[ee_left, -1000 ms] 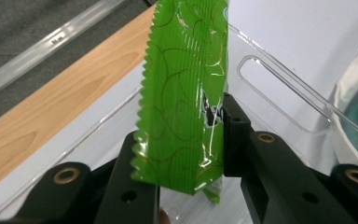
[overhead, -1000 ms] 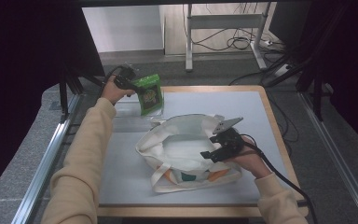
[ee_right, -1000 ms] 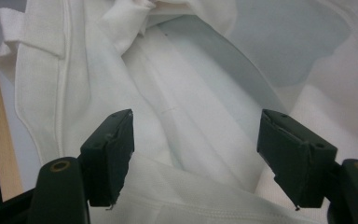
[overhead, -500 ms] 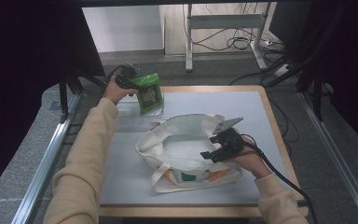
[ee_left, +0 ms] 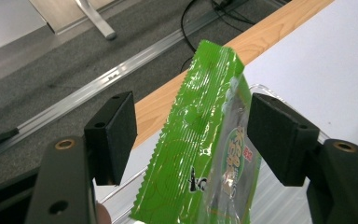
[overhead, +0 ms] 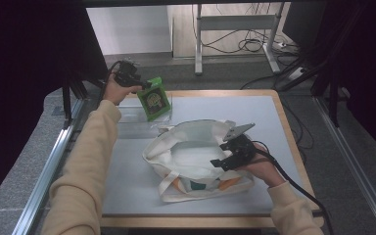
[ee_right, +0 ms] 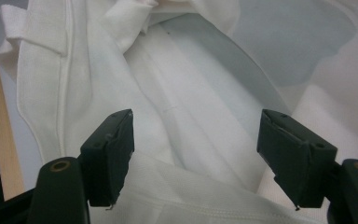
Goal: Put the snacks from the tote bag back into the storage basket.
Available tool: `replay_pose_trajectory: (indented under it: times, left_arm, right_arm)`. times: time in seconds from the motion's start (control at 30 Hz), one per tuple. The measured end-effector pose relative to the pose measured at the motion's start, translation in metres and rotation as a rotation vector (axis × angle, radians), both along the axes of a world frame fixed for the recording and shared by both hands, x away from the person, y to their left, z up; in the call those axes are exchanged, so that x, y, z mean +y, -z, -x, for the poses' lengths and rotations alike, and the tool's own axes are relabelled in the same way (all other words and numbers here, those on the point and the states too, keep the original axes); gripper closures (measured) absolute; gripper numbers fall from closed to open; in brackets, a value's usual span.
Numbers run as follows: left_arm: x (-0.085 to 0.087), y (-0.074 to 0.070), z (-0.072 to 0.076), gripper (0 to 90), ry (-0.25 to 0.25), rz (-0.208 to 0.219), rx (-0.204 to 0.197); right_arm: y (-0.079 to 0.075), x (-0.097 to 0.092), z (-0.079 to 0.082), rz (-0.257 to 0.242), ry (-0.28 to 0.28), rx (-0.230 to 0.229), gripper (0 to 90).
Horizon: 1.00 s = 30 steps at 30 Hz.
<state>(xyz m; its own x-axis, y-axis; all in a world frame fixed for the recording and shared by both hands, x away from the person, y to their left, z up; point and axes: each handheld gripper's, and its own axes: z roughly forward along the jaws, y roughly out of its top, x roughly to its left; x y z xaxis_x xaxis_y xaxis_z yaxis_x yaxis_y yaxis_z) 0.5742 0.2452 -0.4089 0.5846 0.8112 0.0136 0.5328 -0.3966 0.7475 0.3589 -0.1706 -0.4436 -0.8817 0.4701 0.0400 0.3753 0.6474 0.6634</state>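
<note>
A green snack packet (overhead: 154, 99) stands on edge, leaning in a clear plastic tray (overhead: 136, 123) at the table's far left. My left gripper (overhead: 145, 86) is at the packet's top edge. Its jaws have just been opening, and in the left gripper view the packet (ee_left: 200, 154) sits between the pads with a gap on each side, so the left gripper (ee_left: 196, 122) is open. A white tote bag (overhead: 191, 152) lies open at the table's middle. My right gripper (overhead: 221, 163) hovers open over the bag's right rim, with white fabric (ee_right: 168, 112) below its jaws (ee_right: 198, 140).
The wooden table edge (overhead: 293, 142) runs close to the right hand. A metal rail (overhead: 54, 156) lines the table's left side. Cables and a metal stand's legs (overhead: 235, 34) lie on the floor beyond the table.
The left gripper's jaws have spread apart and the hand has lifted slightly at the packet's top. The packet, the bag and the right gripper have stayed in place.
</note>
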Motion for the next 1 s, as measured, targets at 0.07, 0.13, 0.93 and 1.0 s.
replay_pose_trajectory:
  times: [0.07,0.13,0.93,1.0]
  left_arm:
    - [0.001,-0.004,0.003,34.1,0.006,0.022,0.003]
    - [0.004,-0.007,0.007,36.8,0.015,0.047,0.009]
    - [0.033,0.027,0.053,90.0,-0.044,0.066,0.173]
    - [0.033,0.031,0.053,90.0,-0.049,0.058,0.186]
  right_arm:
    - [0.000,0.000,0.000,0.000,0.001,0.001,27.5]
    - [0.000,0.000,0.000,0.001,0.002,0.000,27.5]
    - [-0.007,0.000,0.005,-0.020,-0.008,-0.022,27.6]
    - [-0.007,0.001,0.005,-0.020,-0.010,-0.022,27.6]
